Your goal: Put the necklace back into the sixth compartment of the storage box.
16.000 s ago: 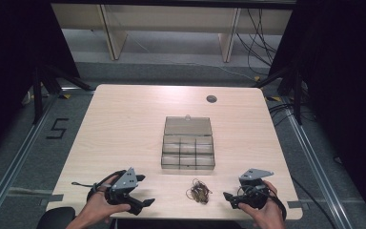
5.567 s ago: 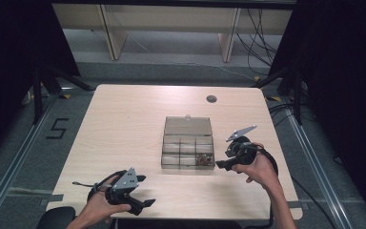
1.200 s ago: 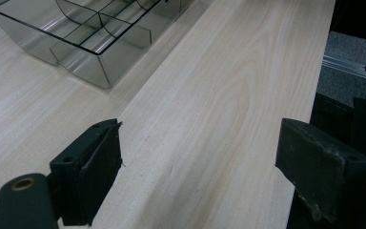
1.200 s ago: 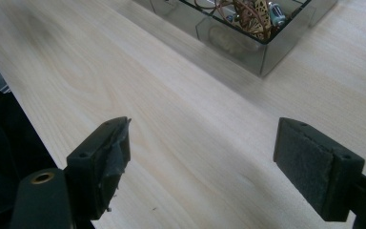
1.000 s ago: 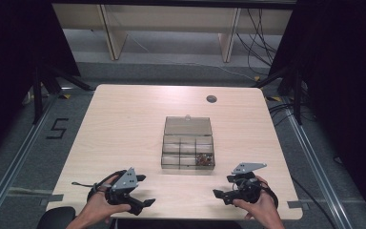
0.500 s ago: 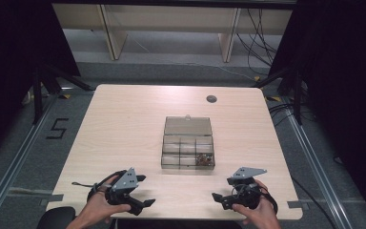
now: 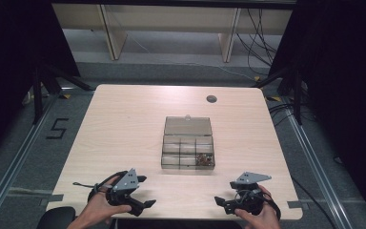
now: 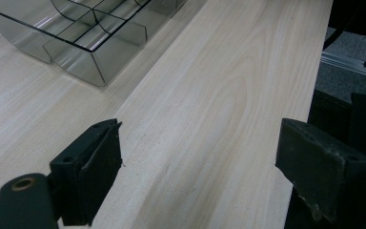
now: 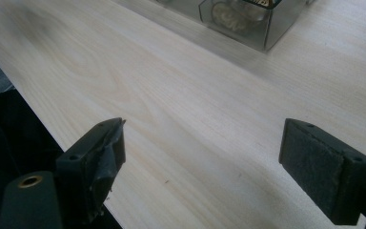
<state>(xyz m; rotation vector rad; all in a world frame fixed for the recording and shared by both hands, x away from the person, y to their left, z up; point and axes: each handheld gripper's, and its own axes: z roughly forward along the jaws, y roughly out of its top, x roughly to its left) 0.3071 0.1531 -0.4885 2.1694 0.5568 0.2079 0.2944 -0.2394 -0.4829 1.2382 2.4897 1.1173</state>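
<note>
Clear smoky plastic compartment box (image 7: 188,149) sits lid-open at the middle of the pale wooden table (image 7: 124,124), brown bands (image 7: 203,158) in its near right compartment; left gripper (image 7: 145,192) and right gripper (image 7: 221,202) rest released, empty-jawed, along the near edge

Lighting: even overhead light on the pale table (image 7: 124,124), surroundings falling to near black. Soft glare on the clear box (image 8: 76,33); faint shadows. Gripper views sharp close in, blurred toward far edges.
</note>
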